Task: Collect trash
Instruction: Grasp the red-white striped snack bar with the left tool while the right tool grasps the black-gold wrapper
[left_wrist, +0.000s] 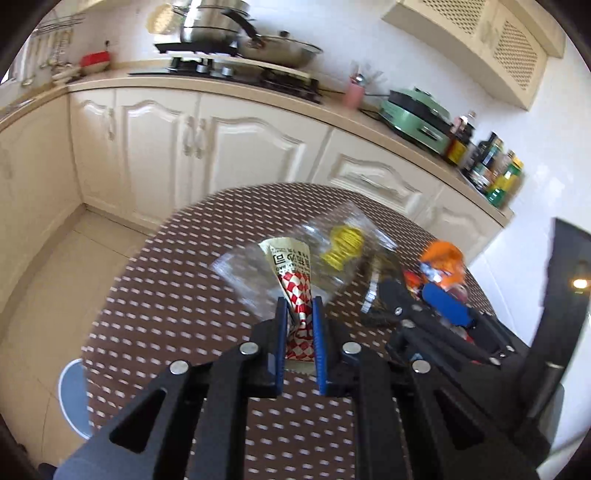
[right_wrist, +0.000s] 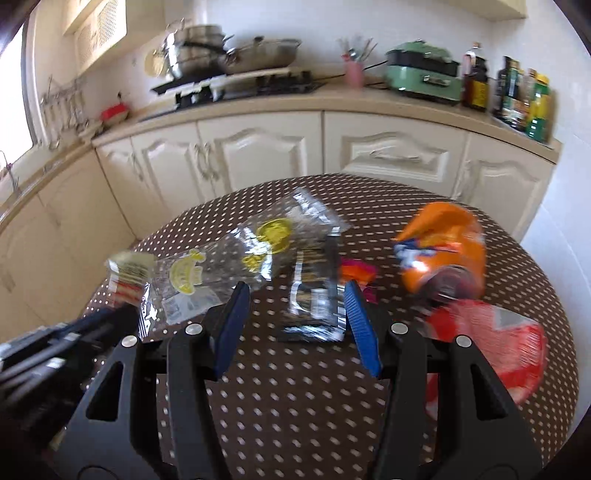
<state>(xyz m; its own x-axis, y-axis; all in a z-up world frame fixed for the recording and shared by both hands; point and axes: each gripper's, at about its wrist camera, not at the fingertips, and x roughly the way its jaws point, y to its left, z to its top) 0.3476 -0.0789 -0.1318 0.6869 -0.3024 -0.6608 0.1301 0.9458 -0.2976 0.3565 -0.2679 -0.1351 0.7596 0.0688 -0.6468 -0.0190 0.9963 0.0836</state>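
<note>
Left gripper pinching checked wrapper; right gripper hanging spread above black packet on table.

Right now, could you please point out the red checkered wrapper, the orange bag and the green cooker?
Red checkered wrapper (left_wrist: 295, 291), left wrist view, checkered middle.
Orange bag (right_wrist: 448, 240), right wrist view, upper body.
Green cooker (right_wrist: 424, 66), right wrist view, front side.

The clear wrapper is thin, glossy plastic film, crinkled, with yellow print. The red-and-white checked packet looks like paper. The worktop wears a smooth brown dotted cover. The orange bag is shiny foil-like plastic. The claw has matt black arms and ribbed blue pads.
</note>
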